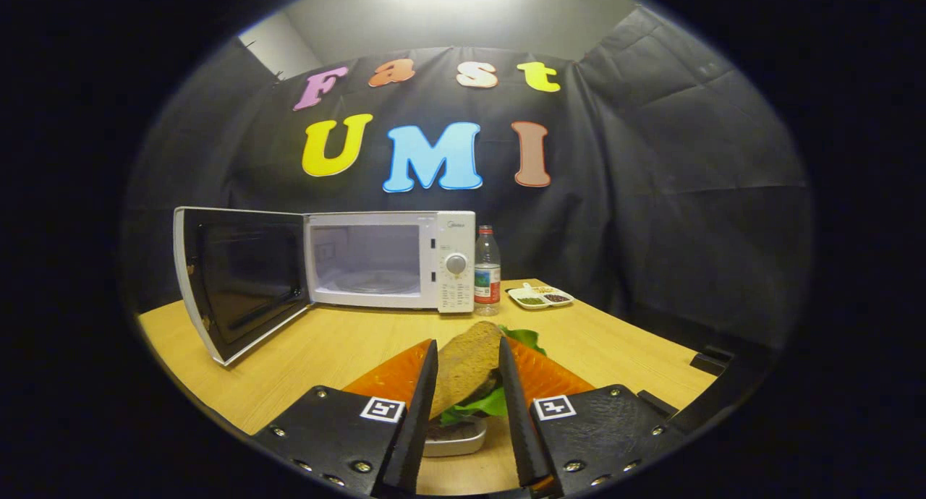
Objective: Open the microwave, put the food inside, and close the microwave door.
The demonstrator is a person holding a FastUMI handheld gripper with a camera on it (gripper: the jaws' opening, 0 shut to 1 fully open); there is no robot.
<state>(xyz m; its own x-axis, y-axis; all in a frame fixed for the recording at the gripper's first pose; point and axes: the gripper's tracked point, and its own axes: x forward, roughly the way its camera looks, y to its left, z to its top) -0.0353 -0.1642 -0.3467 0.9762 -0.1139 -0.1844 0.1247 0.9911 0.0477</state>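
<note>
A white microwave point(391, 259) stands at the back of the wooden table point(340, 347), its door point(239, 278) swung wide open to the left, showing the lit cavity and glass turntable point(372, 282). My gripper point(468, 372) is shut on a sandwich point(466, 365) of brown bread with green lettuce, held tilted between both fingers, above a small white dish point(456, 441) near the table's front. The microwave lies well beyond the fingers.
A water bottle point(487, 271) with a red label stands right beside the microwave's control panel. A white divided dish point(541, 296) with condiments sits further right. The open door reaches out over the table's left side. Black cloth walls surround the table.
</note>
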